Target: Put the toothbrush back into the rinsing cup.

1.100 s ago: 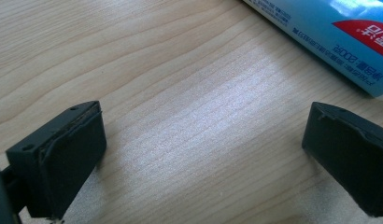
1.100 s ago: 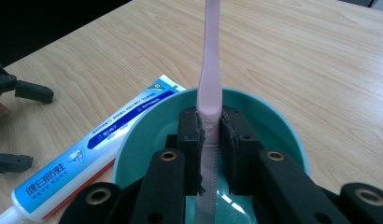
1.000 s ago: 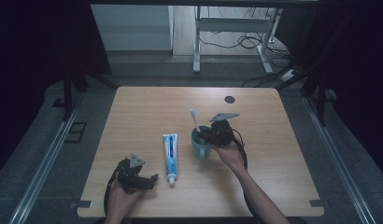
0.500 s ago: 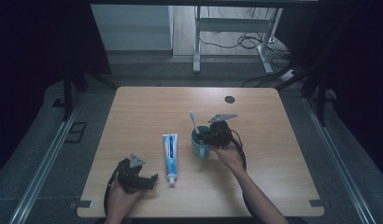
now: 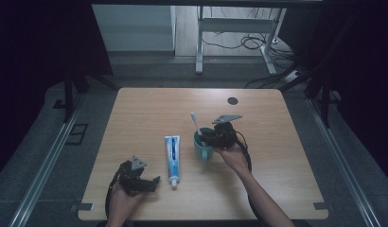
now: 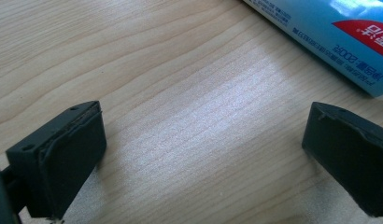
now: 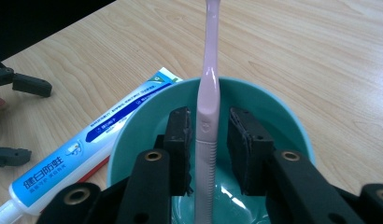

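At the near bench [image 5: 277, 189] edge, about 7 o'clock, the left tongs [image 5: 152, 182] rest low with jaws wide over bare wood. The toothpaste tube [image 5: 172, 156] lies just beside them, long axis running 6 to 12, cap toward 6. Past it, near centre, the right tongs [image 7: 209, 140] reach into the teal cup [image 7: 283, 116]; their jaws have just been opening and flank the pink toothbrush [image 7: 209, 93], a gap showing on one side. It stands nearly upright, head up, tilted toward 11. Open wood stretches beyond to the far edge.
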Motion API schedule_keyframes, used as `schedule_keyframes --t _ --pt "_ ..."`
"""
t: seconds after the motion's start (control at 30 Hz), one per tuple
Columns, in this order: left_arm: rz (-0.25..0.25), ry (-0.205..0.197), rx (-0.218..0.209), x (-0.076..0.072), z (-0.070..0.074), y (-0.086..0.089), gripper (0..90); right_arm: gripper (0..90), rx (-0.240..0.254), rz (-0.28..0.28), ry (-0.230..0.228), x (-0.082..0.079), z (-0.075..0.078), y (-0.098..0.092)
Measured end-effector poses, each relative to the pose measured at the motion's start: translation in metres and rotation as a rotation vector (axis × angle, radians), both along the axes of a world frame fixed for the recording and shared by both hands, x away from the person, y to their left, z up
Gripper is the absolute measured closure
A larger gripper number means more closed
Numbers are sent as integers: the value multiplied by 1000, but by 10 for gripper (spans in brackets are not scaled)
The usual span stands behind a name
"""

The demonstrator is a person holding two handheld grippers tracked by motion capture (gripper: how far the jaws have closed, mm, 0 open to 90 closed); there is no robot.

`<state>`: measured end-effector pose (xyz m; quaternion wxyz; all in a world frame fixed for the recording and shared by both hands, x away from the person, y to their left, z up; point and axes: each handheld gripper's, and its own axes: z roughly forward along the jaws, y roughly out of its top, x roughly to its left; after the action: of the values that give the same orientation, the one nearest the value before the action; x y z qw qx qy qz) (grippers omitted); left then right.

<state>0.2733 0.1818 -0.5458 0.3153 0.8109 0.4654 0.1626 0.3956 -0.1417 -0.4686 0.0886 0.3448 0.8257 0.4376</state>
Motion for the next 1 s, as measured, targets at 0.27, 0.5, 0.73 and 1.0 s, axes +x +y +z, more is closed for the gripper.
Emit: schedule_keyframes --t 0.27,0.5,0.73,1.0 --pt "-2 -1 1 0 0 0 0 585 -19 7 -18 -3 6 -2" --pt "-2 -1 1 0 0 0 0 495 -40 21 -33 -7 12 -5" --pt "-2 -1 1 0 0 0 0 423 -59 27 -45 -11 17 -10" --pt "-4 -2 3 0 0 0 0 340 -86 36 -53 -17 22 -15"
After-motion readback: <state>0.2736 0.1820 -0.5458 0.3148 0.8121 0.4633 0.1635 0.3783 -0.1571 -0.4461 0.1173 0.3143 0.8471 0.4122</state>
